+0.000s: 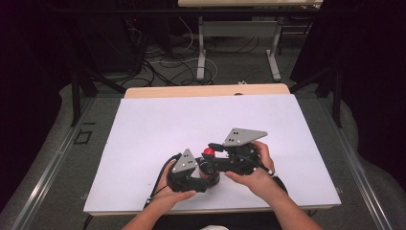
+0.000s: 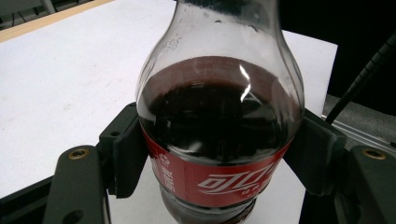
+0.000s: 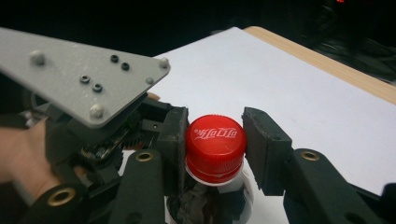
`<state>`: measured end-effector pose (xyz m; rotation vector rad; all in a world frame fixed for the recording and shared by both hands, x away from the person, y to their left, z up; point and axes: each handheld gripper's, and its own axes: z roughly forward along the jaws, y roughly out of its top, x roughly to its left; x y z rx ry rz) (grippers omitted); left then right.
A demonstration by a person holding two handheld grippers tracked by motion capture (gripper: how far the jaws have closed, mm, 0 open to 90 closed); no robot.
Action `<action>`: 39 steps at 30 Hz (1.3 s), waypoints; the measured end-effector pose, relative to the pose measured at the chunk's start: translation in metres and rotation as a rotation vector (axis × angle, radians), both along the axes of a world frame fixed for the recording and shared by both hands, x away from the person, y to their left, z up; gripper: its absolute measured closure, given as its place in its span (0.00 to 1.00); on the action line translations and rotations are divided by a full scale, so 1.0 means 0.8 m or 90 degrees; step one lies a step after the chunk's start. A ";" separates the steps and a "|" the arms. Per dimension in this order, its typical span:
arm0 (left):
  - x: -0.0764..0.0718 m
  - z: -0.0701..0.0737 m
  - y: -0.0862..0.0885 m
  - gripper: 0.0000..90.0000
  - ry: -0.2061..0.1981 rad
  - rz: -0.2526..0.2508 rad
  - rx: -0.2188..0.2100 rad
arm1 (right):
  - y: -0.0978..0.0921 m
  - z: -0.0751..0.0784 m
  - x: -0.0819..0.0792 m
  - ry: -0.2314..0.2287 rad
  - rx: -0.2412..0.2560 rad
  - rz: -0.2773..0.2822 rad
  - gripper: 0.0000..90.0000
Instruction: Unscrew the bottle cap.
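Observation:
A cola bottle with dark drink, a red label and a red cap stands upright on the white table cover, near its front edge. My left gripper is shut on the bottle's body, one pad on each side at the label. From the right, my right gripper comes in at the top, its jaws closed against both sides of the cap. In the high view the cap shows as a red spot between the left gripper and the right gripper. A hand holds each gripper.
A wooden table edge borders the cover at the back. Beyond it the floor holds cables and the legs of another table. The left gripper's grey plate sits close beside the right gripper's jaws.

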<state>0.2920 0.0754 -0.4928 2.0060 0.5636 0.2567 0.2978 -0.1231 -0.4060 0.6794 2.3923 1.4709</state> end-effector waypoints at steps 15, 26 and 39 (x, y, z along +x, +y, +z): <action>0.000 -0.001 -0.001 0.34 0.003 -0.005 0.000 | -0.010 0.005 0.008 0.020 0.019 0.034 0.55; 0.000 0.000 -0.001 0.34 -0.001 -0.001 -0.003 | 0.010 0.003 -0.010 0.015 -0.008 -0.074 0.68; 0.000 -0.002 -0.002 0.34 0.002 -0.011 -0.003 | -0.016 0.002 0.036 0.049 0.009 0.149 0.56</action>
